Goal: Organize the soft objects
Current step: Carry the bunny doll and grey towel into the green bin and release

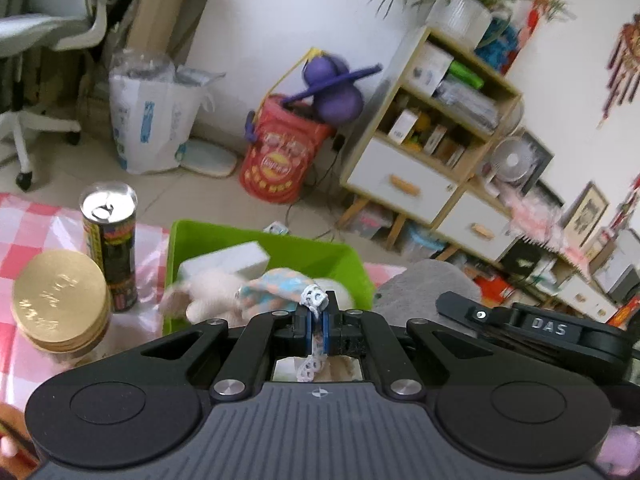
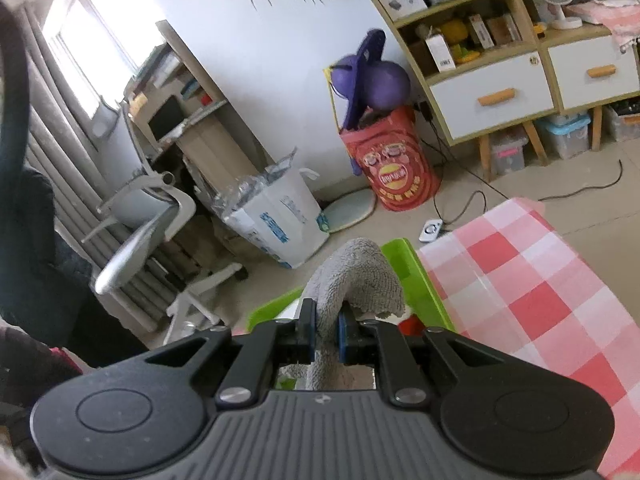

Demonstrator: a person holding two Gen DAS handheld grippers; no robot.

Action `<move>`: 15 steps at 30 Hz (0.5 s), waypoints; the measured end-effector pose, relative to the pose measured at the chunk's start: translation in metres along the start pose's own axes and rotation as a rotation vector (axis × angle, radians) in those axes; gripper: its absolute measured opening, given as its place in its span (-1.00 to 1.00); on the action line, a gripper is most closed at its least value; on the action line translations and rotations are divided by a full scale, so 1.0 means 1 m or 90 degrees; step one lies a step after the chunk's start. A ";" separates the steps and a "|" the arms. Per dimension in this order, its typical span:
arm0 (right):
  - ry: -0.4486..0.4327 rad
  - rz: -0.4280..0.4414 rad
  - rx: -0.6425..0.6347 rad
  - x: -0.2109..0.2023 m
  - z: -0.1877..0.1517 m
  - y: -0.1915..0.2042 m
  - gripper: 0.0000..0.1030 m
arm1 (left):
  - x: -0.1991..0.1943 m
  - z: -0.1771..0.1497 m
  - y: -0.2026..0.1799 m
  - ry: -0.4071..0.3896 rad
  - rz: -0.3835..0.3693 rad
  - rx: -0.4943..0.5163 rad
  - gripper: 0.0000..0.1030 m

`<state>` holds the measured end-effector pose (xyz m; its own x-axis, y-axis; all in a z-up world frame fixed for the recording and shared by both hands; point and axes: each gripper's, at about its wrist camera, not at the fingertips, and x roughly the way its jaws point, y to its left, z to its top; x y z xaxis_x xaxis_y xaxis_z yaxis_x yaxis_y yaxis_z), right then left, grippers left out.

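My left gripper [image 1: 317, 322] is shut on the white lace edge [image 1: 315, 297] of a small blue and peach patterned cloth [image 1: 276, 289], held just above the green bin [image 1: 256, 238]. In the bin lie a cream plush toy [image 1: 208, 294] and a white foam block [image 1: 240, 262]. My right gripper [image 2: 326, 330] is shut on a grey towel [image 2: 356, 276], held above the bin's rim [image 2: 416, 276]. The towel also shows in the left wrist view [image 1: 424, 284], to the right of the bin.
A drink can [image 1: 110, 240] and a gold-lidded jar [image 1: 60, 300] stand left of the bin on the pink checked tablecloth [image 2: 540, 280]. Beyond are an office chair [image 2: 144, 224], a white bag [image 2: 276, 216], a red drum [image 2: 394, 164] and a shelf cabinet [image 2: 492, 60].
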<state>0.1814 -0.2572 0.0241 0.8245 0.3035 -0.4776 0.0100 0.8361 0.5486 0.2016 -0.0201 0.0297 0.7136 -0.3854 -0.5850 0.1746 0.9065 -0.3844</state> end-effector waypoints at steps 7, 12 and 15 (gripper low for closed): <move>0.045 -0.038 -0.002 0.047 -0.015 -0.024 -1.00 | 0.058 -0.007 0.020 0.063 0.043 0.010 -1.00; 0.072 -0.076 -0.031 0.072 -0.026 -0.034 -1.00 | 0.086 -0.014 0.024 0.116 0.067 0.037 -1.00; 0.090 -0.095 -0.050 0.083 -0.033 -0.036 -1.00 | 0.094 -0.018 0.027 0.133 0.071 0.044 -1.00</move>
<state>0.2311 -0.2471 -0.0581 0.7291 0.2308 -0.6443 0.0768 0.9079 0.4121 0.2614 -0.0352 -0.0481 0.5766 -0.3027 -0.7589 0.1539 0.9525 -0.2630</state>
